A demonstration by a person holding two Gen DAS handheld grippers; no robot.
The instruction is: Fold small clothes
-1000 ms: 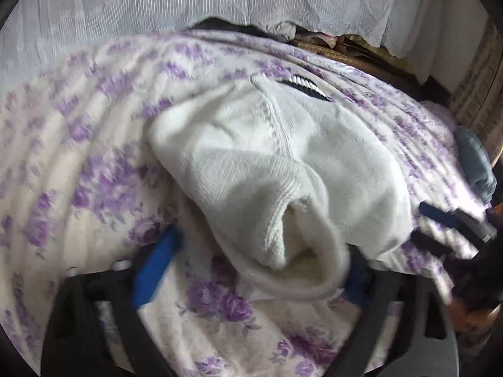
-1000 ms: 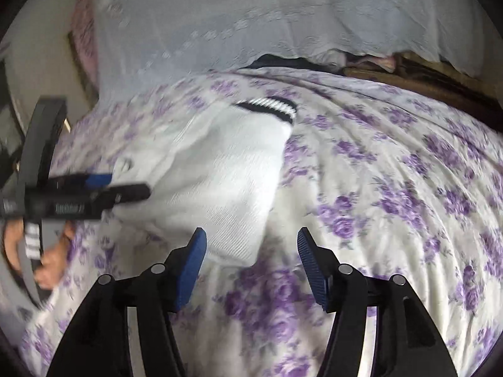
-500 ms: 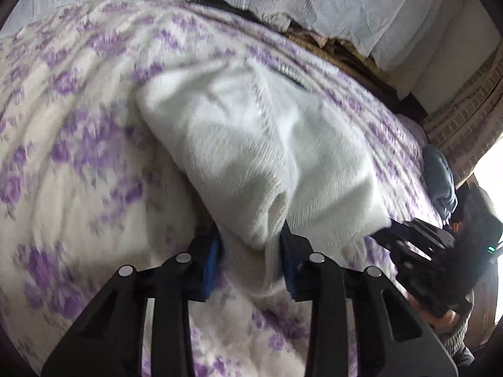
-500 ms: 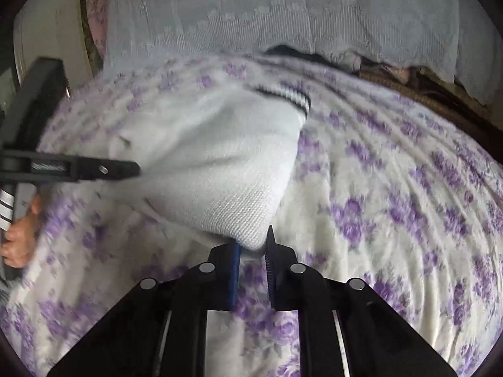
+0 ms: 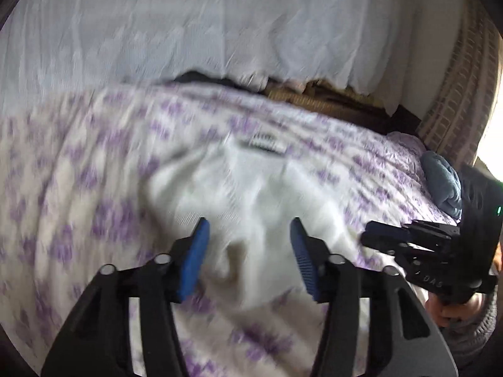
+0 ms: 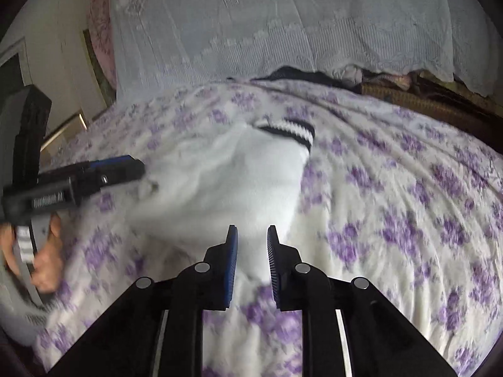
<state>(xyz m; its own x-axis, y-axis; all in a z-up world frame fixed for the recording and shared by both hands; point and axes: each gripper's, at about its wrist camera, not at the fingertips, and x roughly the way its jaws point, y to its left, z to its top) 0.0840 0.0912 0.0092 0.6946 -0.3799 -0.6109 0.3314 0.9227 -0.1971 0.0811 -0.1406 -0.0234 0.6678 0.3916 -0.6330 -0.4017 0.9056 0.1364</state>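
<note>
A white knitted sweater (image 5: 251,188) (image 6: 245,176) with a black-and-white striped band (image 6: 289,128) lies bunched on the floral bedsheet (image 6: 393,204). My left gripper (image 5: 251,238) hangs just over its near fold. Its jaws are opening and stand wide, with cloth between the blue pads (image 5: 195,257) but not pinched. My right gripper (image 6: 251,242) has a corner of the sweater filling the narrow gap between its pads (image 6: 232,260), and its jaws are opening slightly. Each gripper also shows in the other's view: the right gripper (image 5: 377,238) and the left gripper (image 6: 125,169).
A white lace cover (image 6: 283,25) hangs behind the bed. A folded blue cloth (image 5: 443,185) lies at the sheet's right edge. Brown woven material (image 5: 330,100) shows beyond the far edge. A person's hands (image 6: 44,270) (image 5: 456,311) hold the gripper handles.
Both grippers closed on the sweater's near edge, then rose. The left jaws have since spread wide off the cloth. The right jaws have widened a little with the corner still between them.
</note>
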